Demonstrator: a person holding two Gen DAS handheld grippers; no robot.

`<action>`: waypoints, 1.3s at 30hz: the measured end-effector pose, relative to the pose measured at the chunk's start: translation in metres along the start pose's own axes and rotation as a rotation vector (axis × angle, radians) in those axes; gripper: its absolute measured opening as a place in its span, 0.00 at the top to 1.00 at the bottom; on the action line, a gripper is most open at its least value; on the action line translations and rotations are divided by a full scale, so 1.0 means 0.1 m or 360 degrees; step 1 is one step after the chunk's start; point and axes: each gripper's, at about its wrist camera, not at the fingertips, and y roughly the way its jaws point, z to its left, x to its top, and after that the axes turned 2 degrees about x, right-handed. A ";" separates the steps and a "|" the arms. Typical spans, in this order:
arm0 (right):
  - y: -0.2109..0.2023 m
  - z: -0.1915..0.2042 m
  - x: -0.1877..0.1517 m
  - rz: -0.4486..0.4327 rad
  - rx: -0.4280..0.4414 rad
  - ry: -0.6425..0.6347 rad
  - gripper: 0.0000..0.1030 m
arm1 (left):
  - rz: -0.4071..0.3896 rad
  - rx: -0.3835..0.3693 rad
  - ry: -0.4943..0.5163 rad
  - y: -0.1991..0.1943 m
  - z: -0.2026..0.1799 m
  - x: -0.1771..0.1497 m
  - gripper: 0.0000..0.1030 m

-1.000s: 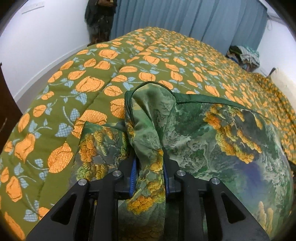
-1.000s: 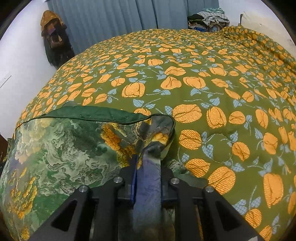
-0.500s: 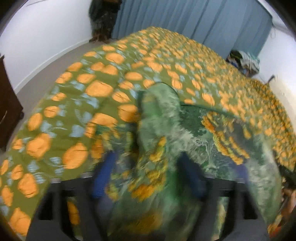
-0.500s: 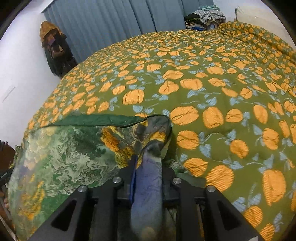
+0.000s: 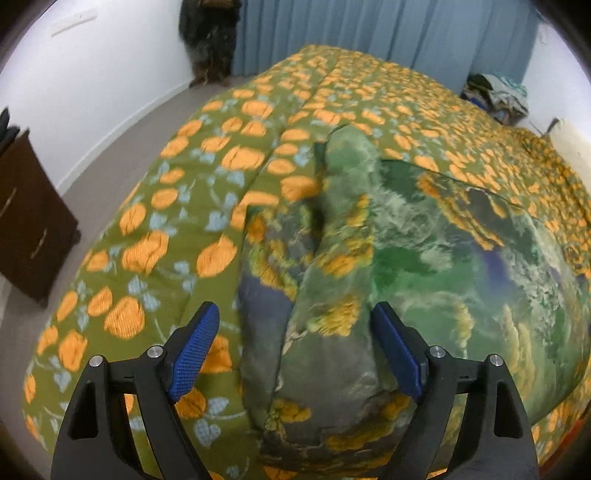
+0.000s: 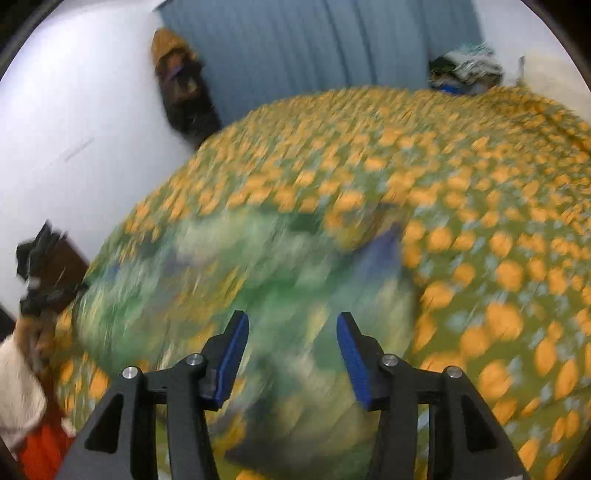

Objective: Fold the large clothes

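Note:
A large green garment (image 5: pixel 424 258) with orange and blue print lies on the bed, folded over, with a bunched ridge running toward me. My left gripper (image 5: pixel 295 350) is open, its blue pads on either side of the garment's near edge, above it. In the blurred right wrist view the same garment (image 6: pixel 229 280) lies below my right gripper (image 6: pixel 293 354), which is open and holds nothing.
The bed carries an olive quilt (image 5: pixel 236 162) with orange flowers. A dark wooden cabinet (image 5: pixel 29 221) stands left of the bed. Blue curtains (image 5: pixel 388 33) hang behind, and a clothes pile (image 5: pixel 495 96) sits at the far right. The other gripper and hand (image 6: pixel 33 295) show at left.
Both grippers have opened and let go of the garment's corners. Both have pulled back and up from it; the right one is moving fast, blurring its view.

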 end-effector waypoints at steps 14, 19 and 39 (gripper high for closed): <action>-0.37 0.29 -0.11 -0.0235 -0.0076 -0.0027 0.51 | -0.0148 -0.0373 0.0436 -0.68 -1.35 0.18 0.14; -0.06 0.26 -0.14 -0.0147 -0.0086 0.0044 0.51 | -0.0073 -0.0399 0.0675 -0.27 -2.22 0.31 0.14; -0.12 0.17 -0.39 -0.0130 -0.0051 0.0086 0.51 | 0.0010 -0.0223 0.0974 -0.23 -2.43 -0.55 0.14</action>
